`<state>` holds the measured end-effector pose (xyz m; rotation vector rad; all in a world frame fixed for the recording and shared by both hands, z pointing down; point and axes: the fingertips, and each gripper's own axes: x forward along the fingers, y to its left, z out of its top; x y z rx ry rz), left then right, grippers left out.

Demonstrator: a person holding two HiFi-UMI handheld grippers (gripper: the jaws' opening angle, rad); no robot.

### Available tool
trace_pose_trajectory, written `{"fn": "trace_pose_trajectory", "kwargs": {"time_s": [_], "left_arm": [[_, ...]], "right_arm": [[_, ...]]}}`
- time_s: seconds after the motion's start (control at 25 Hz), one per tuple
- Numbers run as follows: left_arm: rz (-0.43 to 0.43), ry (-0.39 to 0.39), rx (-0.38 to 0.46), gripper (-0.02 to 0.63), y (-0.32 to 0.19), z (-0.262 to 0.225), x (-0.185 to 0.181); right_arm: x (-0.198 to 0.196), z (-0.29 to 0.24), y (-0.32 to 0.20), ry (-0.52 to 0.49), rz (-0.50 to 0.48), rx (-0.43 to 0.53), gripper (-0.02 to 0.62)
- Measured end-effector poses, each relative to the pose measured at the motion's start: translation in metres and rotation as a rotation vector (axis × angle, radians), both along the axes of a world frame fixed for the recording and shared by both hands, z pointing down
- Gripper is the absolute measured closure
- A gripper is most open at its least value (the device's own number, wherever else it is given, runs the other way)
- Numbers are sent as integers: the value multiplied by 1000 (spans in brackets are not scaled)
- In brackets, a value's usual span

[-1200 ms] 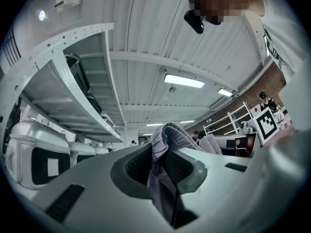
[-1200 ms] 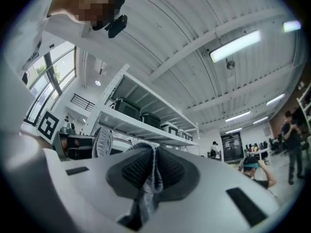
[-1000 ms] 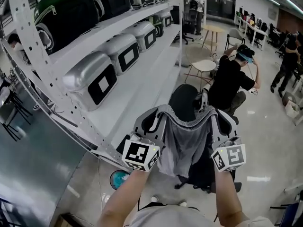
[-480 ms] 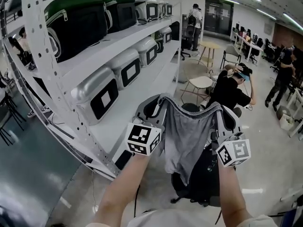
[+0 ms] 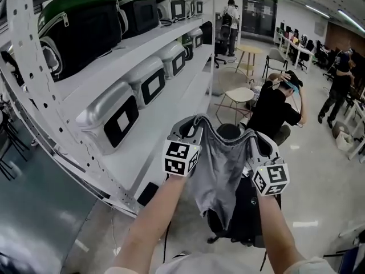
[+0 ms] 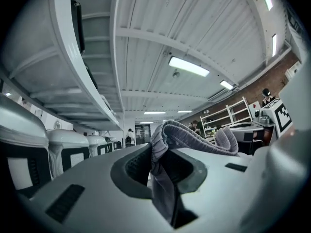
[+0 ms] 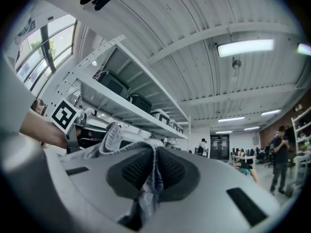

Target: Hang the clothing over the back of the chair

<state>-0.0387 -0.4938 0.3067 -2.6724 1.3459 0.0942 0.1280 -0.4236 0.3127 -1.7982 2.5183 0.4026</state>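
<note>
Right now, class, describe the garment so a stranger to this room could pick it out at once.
Start at the white shelf rack on the left, then find the black chair beside it. Above the chair, the grey garment hangs by its ribbed waistband between the left tool and right tool, the only cloth among hard grey cases.

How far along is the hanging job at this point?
Done: the garment is lifted, its waistband clamped by the left tool and right tool and spread between them. In hand: it hangs in the air above the chair. Left: drape it over the chair back and let go.
</note>
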Motion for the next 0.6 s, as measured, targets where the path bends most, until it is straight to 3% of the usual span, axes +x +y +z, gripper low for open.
{"fn": "trace_pose_trajectory", "kwargs": {"time_s": [0.4, 0.6], "left_arm": [[25, -83, -155, 549, -20, 75, 16], [47, -75, -207, 549, -21, 94, 17]], "right_arm": [[2, 77, -25, -1, -9, -196, 558], [1, 99, -28, -34, -65, -237, 552]]}}
